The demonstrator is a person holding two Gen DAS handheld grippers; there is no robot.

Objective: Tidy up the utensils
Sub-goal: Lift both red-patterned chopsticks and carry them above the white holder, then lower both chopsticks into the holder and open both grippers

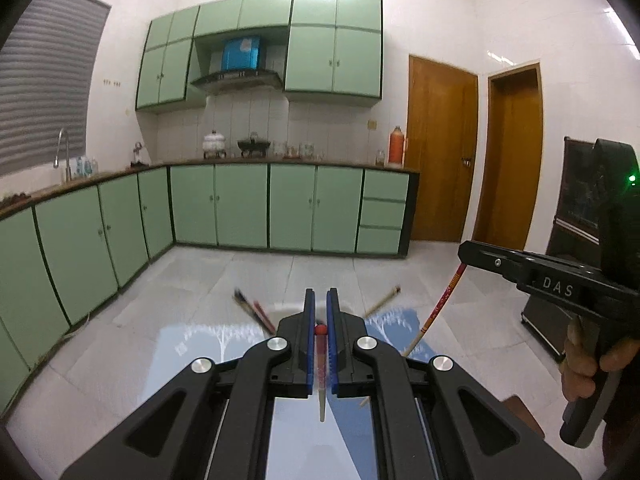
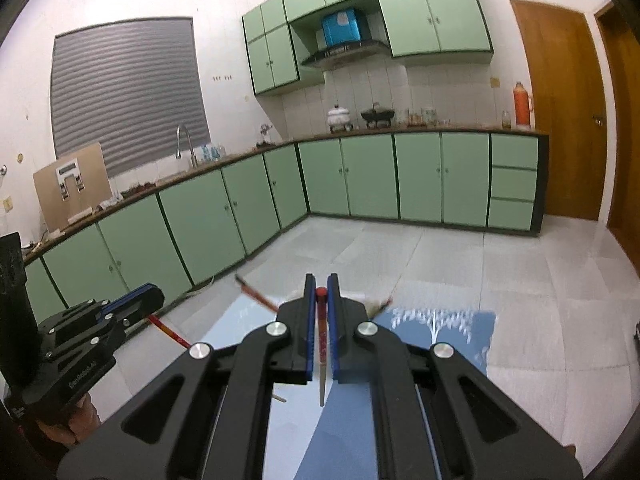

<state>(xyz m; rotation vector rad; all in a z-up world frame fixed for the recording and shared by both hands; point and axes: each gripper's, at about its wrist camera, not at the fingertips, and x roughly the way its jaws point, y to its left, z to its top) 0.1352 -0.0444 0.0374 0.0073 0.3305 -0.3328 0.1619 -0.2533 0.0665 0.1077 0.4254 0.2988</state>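
My left gripper (image 1: pixel 320 294) is shut on a red-topped chopstick (image 1: pixel 321 364) that hangs down between its blue pads. It shows again at the left of the right wrist view as the left gripper (image 2: pixel 158 296), with its chopstick (image 2: pixel 168 330) slanting down from it. My right gripper (image 2: pixel 321 278) is shut on a second red-topped chopstick (image 2: pixel 322 340). From the left wrist view the right gripper (image 1: pixel 464 250) is up at the right, its chopstick (image 1: pixel 440 304) hanging down-left. More chopsticks (image 1: pixel 256 310) (image 2: pixel 256 296) lie on the table, blurred.
A blue mat with a white tree pattern (image 1: pixel 394 318) (image 2: pixel 460 328) covers the table below both grippers. A pale chopstick (image 1: pixel 382 300) lies at its far edge. Beyond are a tiled floor, green kitchen cabinets (image 1: pixel 240 204) and wooden doors (image 1: pixel 440 152). A hand (image 1: pixel 580 360) holds the right gripper's handle.
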